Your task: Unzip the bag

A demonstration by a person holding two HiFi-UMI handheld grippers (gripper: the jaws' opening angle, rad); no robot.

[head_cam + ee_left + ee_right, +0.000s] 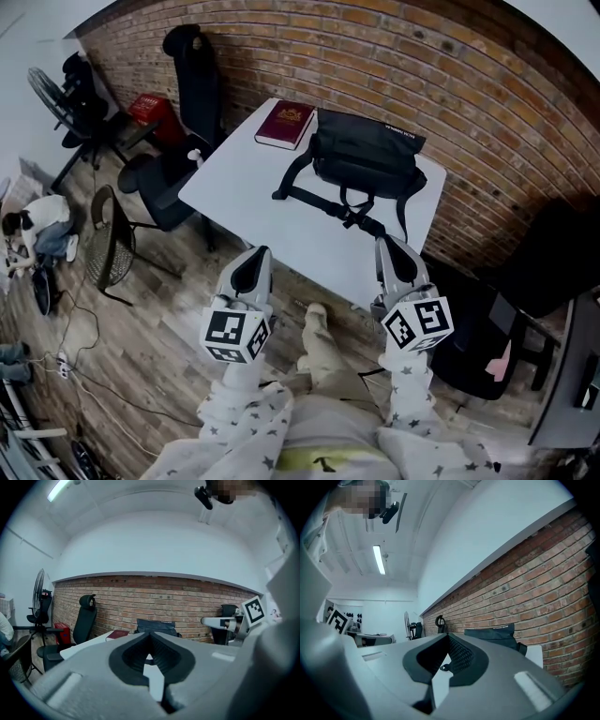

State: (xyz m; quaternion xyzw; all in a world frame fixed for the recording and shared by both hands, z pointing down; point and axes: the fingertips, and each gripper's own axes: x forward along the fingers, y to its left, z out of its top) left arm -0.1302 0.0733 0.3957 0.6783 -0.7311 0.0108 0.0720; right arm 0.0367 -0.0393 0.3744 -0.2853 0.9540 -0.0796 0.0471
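Observation:
A black bag [367, 155] with loose straps lies on the white table [244, 192], at its far side by the brick wall. It shows beyond the jaws as the bag [157, 626] in the left gripper view and the bag [494, 634] in the right gripper view. My left gripper [253, 258] hangs short of the table's near edge, shut and empty. My right gripper [387, 242] sits at the near edge, just short of the strap buckle [352, 216], also shut with nothing between its jaws. Both point toward the bag.
A dark red book [286, 124] lies on the table left of the bag. A black office chair [183, 103] stands at the table's left side, another chair [478, 337] at the right. A fan [52, 98] and cables [75, 366] occupy the wooden floor to the left.

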